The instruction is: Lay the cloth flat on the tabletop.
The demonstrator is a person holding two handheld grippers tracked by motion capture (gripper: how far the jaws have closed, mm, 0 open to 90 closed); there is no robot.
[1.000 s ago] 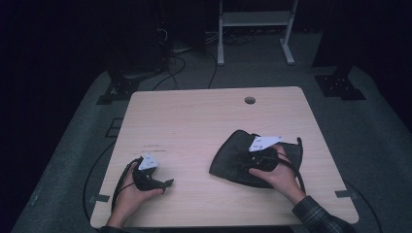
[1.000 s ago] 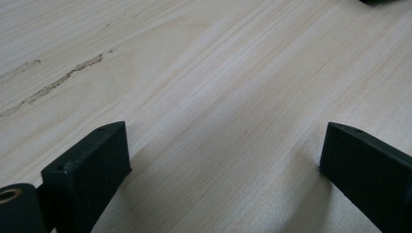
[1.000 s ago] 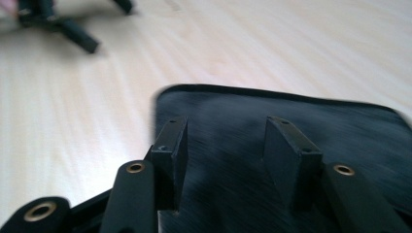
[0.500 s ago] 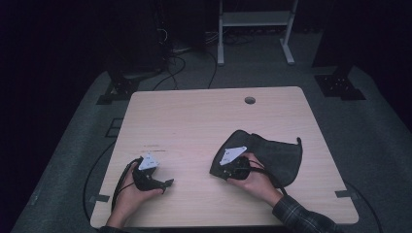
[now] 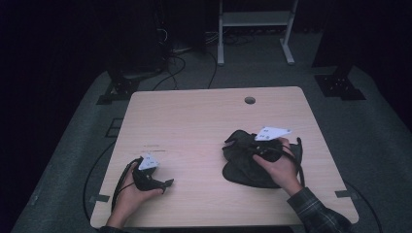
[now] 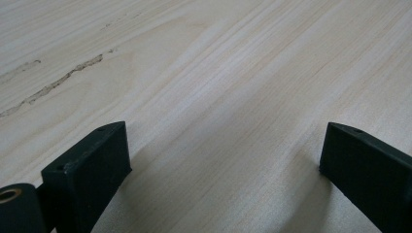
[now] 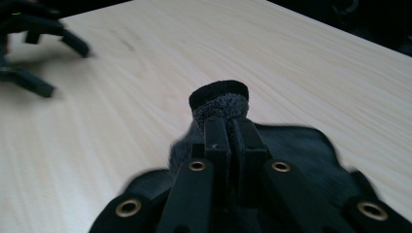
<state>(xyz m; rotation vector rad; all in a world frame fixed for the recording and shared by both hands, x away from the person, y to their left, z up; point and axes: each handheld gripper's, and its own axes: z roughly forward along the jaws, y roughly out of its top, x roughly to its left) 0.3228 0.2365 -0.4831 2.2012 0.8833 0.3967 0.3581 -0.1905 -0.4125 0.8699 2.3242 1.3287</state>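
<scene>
High view is dim overall: your table [image 5: 194, 131] is the only lit patch, light from above, and everything past its edges from 9 through 12 to 3 o'clock drops to near black. The dark cloth [image 5: 243, 162] reads as a low-contrast blob with no visible texture. Slight softness across the frame. Left gripper view is bright and even, wood grain sharp, with soft shadows on the table beside each jaw. Right gripper view: the cloth's folded tip is fairly sharp at centre, the cloth's edges smear, and your left gripper [image 7: 34, 53] at 10 o'clock is badly blurred.
</scene>
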